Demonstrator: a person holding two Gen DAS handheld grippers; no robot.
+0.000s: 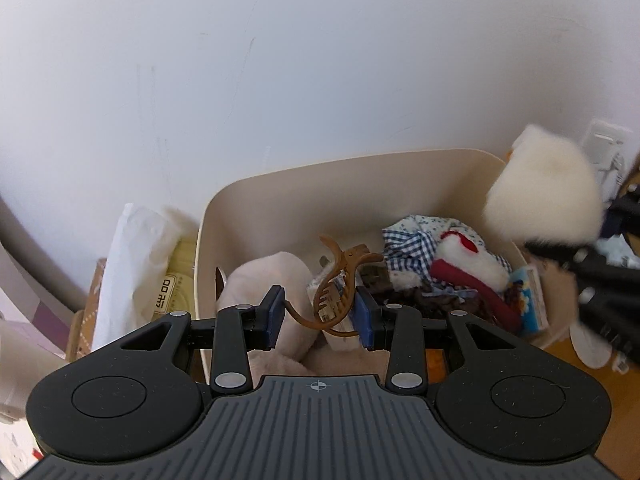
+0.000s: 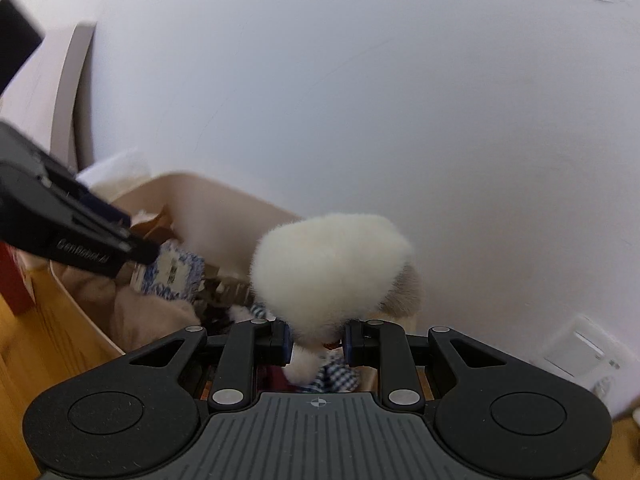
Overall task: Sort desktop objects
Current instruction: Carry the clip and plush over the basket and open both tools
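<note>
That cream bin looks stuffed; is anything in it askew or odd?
Mostly jumble. In the cream bin, a brown hair claw clip sits tilted between the left gripper's open fingers, over piled fabrics. The right gripper holds a fluffy white plush above the bin's edge. Nothing looks spilled or broken.

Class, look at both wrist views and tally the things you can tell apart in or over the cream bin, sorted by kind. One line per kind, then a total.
Hair claw clips: 1, brown, between the left tongs
Fluffy white plush items: 1, gripped by the right tongs
Blue gingham cloths: 1
Small printed blue boxes: 1
Total: 4, in or above the bin
</note>
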